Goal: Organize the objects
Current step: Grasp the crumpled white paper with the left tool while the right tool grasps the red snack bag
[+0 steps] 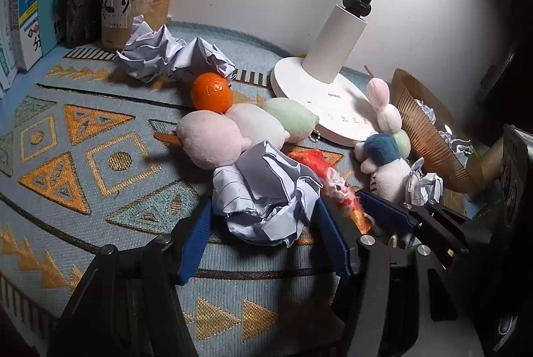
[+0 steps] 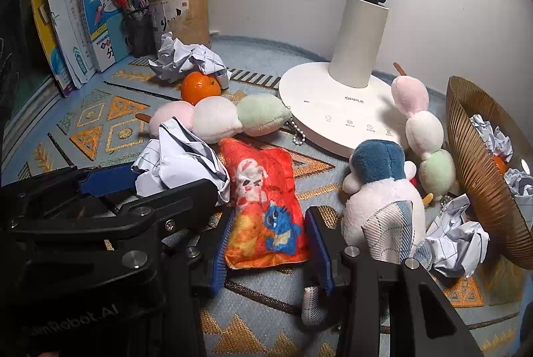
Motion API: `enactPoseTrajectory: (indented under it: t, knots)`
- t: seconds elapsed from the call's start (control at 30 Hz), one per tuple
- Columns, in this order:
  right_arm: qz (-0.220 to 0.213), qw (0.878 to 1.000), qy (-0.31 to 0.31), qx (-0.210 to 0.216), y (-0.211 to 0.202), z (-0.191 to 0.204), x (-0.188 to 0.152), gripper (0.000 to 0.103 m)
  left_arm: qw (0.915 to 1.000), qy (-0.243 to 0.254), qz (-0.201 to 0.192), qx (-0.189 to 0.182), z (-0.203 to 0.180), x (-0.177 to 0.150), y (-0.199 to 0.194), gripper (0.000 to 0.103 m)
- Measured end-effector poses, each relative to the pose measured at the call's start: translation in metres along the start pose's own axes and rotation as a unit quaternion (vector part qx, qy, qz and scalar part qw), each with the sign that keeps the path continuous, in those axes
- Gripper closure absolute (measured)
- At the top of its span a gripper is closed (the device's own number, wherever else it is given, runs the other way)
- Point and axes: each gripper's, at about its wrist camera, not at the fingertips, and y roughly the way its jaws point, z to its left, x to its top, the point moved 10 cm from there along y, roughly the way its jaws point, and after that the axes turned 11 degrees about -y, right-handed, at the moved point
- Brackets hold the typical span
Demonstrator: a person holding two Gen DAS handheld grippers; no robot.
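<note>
The left tongs (image 1: 263, 233) are closed on a crumpled paper ball (image 1: 266, 200), blue pads pressing its two sides. The right tongs (image 2: 266, 243) clamp the near end of an orange plush pouch (image 2: 263, 207), which lies flat on the patterned tabletop (image 1: 83, 157). Both sit in front of the white lamp base (image 2: 333, 110). A three-ball plush skewer (image 2: 220, 118) lies to the left of that base, an orange (image 2: 200, 87) behind it. A white plush with a blue cap (image 2: 379, 190) sits to the right of the base, beside a ribbed brown bowl (image 2: 479, 177) holding crumpled paper.
</note>
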Motion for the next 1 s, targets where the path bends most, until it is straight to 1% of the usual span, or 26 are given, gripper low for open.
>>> enactPoseTrajectory:
  t: [0.03,0.1,0.2,0.23,0.3,0.37,0.47,0.6,0.63,0.73,0.77,0.8,0.87,1.0]
  knots:
    - [-0.004,1.0,-0.001,-0.003,-0.002,0.0,0.001,0.064,1.0,0.002,0.002,-0.006,-0.002,-0.001,0.0,0.052]
    - [-0.013,1.0,-0.001,0.0,-0.008,0.0,0.001,0.074,0.9998,0.005,0.006,-0.017,-0.003,-0.003,-0.003,0.058]
    - [-0.007,1.0,0.021,0.022,-0.018,0.001,-0.006,0.076,0.9983,-0.002,0.009,-0.057,-0.008,-0.004,-0.023,0.059]
    - [-0.007,0.999,0.031,0.03,-0.024,0.001,-0.01,0.078,0.9974,-0.004,0.009,-0.071,-0.009,-0.004,-0.032,0.059]
    - [-0.012,0.997,0.055,0.053,-0.041,0.005,-0.017,0.079,0.9962,-0.001,0.006,-0.087,-0.01,-0.007,-0.05,0.059]
    - [-0.016,0.995,0.072,0.068,-0.059,0.007,-0.028,0.079,0.996,0.004,0.004,-0.089,-0.005,-0.014,-0.066,0.059]
    - [-0.009,0.992,0.107,0.071,-0.084,0.01,-0.053,0.079,0.9966,0.013,0.006,-0.081,0.005,-0.029,-0.08,0.059]
    - [0.005,0.99,0.133,0.056,-0.098,0.014,-0.086,0.079,0.9975,0.019,0.018,-0.066,0.014,-0.05,-0.076,0.059]
    - [0.01,0.99,0.133,0.055,-0.098,0.016,-0.092,0.078,0.9973,0.016,0.022,-0.069,0.015,-0.055,-0.074,0.059]
    - [0.017,0.989,0.128,0.066,-0.098,0.023,-0.1,0.074,0.9968,0.013,0.032,-0.072,0.014,-0.066,-0.07,0.059]
    - [0.016,0.99,0.125,0.069,-0.1,0.025,-0.099,0.066,0.9968,0.016,0.033,-0.071,0.012,-0.068,-0.07,0.059]
    - [0.011,0.99,0.122,0.07,-0.102,0.025,-0.097,0.055,0.9967,0.018,0.033,-0.072,0.011,-0.069,-0.071,0.059]
    - [0.002,0.991,0.113,0.068,-0.105,0.026,-0.093,0.045,0.9963,0.023,0.031,-0.077,0.008,-0.07,-0.075,0.059]
    - [0.01,0.992,0.098,0.077,-0.098,0.033,-0.091,0.045,0.9962,0.038,0.024,-0.074,0.001,-0.068,-0.08,0.059]
